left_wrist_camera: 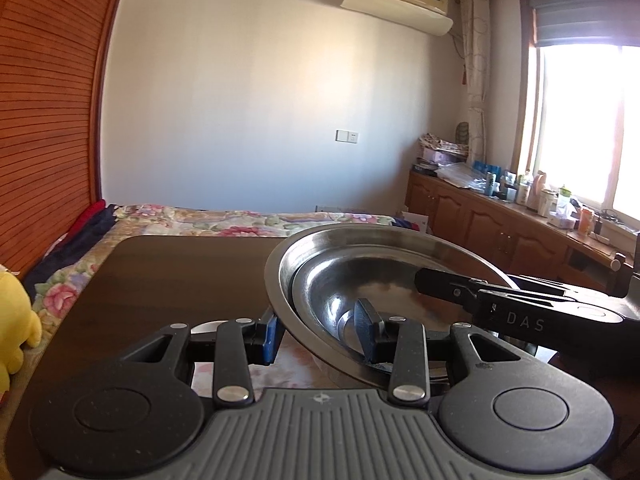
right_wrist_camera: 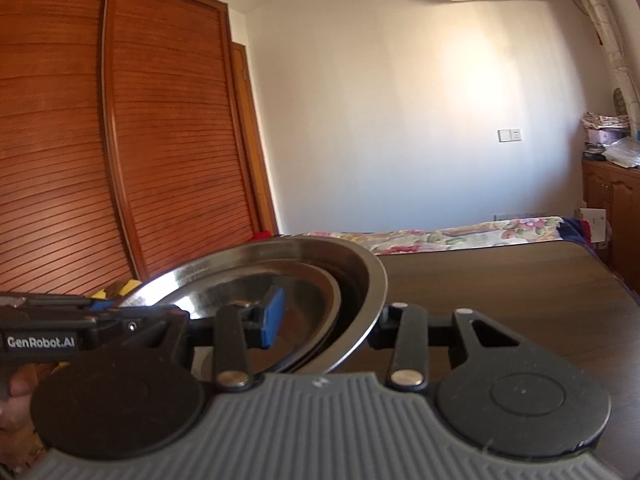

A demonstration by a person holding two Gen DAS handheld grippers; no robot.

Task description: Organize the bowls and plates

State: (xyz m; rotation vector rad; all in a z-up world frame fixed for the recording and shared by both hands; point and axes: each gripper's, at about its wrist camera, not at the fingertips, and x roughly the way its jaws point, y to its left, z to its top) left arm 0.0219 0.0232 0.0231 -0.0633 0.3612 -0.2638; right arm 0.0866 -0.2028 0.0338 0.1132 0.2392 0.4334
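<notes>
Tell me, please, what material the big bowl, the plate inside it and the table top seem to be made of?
The big bowl looks like polished stainless steel: silvery, with mirror-like reflections on its rim. The plate inside it seems the same metal, slightly duller, with soft brushed glare. The table top looks like dark wood or a wood-look laminate, smooth and faintly grained; which one, the views cannot settle.

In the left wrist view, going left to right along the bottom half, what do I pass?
Yellow plush toy → dark table → stacked steel plates → other gripper's arm → wooden cabinets.
</notes>
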